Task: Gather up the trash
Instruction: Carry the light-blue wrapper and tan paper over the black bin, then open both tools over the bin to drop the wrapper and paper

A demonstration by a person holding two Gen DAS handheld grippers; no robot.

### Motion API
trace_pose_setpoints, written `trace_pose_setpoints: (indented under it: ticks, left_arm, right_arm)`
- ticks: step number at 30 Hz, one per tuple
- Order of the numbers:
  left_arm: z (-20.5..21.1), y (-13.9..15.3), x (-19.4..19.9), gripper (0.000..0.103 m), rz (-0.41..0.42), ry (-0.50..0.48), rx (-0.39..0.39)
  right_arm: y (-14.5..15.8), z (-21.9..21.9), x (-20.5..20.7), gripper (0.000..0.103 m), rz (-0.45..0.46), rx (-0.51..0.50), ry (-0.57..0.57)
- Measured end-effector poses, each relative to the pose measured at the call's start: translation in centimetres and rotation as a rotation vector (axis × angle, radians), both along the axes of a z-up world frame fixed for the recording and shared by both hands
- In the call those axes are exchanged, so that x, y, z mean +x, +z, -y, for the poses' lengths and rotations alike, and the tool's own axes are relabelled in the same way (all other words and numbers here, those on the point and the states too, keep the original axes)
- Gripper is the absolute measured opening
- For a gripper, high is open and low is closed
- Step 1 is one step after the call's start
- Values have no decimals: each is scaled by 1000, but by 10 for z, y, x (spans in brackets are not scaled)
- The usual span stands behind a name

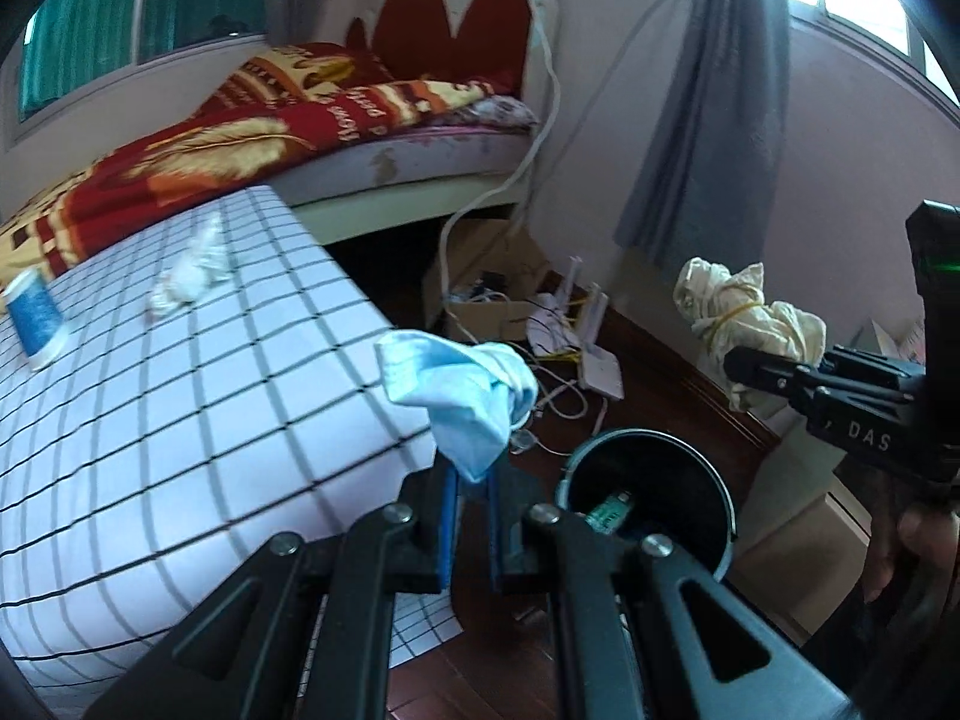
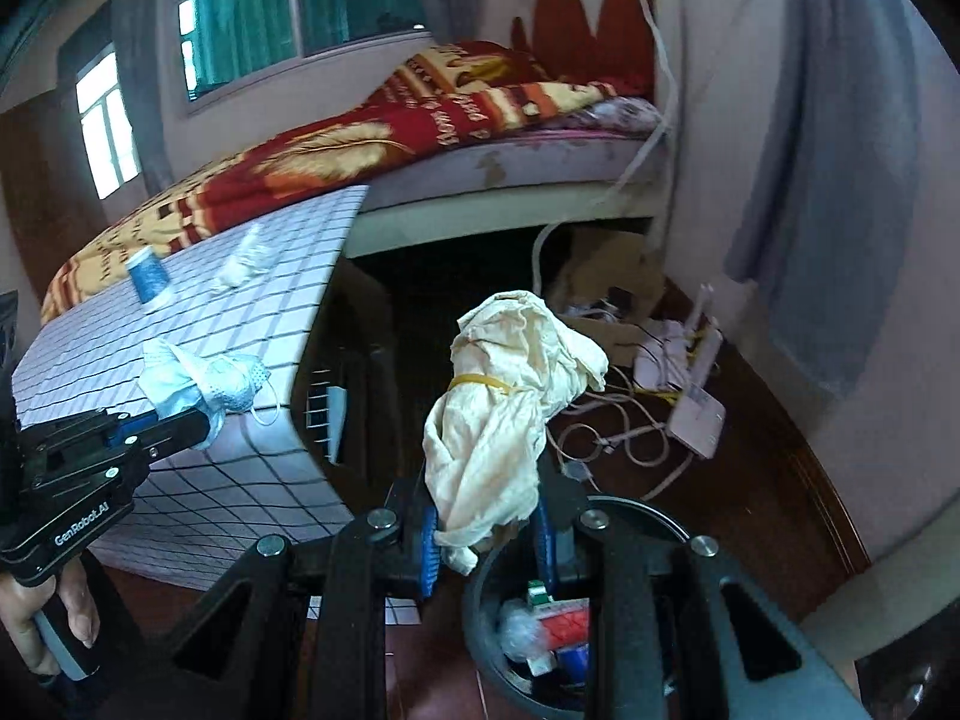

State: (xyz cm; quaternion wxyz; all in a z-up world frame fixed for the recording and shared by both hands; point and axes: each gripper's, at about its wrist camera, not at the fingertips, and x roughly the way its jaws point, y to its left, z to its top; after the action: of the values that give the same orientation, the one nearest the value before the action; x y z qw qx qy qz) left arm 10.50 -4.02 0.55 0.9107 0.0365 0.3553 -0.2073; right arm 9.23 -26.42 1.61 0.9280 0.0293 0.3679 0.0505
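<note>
Two hand-held grippers near the bin [image 2: 600, 618]: left hand-held gripper [image 1: 471, 480] pinches a blue mask [image 1: 462, 396], right hand-held gripper [image 2: 486, 531] clamps a cream bag [image 2: 510, 396]; released early, either could land at the bin's nine o'clock, on the floor.

Lettering "GenRobot.AI" on left gripper [image 2: 180, 420] body; "DAS" on right gripper [image 1: 741, 363] body; blanket [image 1: 336, 114] lettering illegible.

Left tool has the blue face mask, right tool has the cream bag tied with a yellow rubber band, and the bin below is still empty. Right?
Not quite: the bin isn't empty. The right wrist view shows wrappers already inside. The rest holds: the left tool grips the blue face mask, and the right tool grips the cream bag.
</note>
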Motion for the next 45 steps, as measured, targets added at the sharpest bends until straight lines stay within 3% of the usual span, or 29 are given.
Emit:
trace_pose_setpoints:
  ticks: [8,21,31,42,43,44,45]
  left_arm:
    - [39,-19,-2,10,-47,-86,1]
    - [99,-62,-1,10,-141,-230,48]
    - [134,-107,1,10,-251,-307,86]
    - [153,-143,12,11,-381,-347,69]
    - [154,-146,13,18,-397,-349,70]
    - [155,-151,14,40,-414,-342,83]
    - [154,-154,16,52,-416,-316,106]
  right_arm:
    - [-24,35,-15,26,-49,-7,-66]
    - [-90,71,-25,26,-192,-37,-118]
    - [-148,80,-26,27,-330,-50,-70]
    - [-177,72,-25,27,-390,-69,10]
    - [-181,70,-23,36,-398,-79,17]
    - [-186,71,-20,61,-410,-108,9]
    - [-193,74,-19,74,-434,-149,-20]
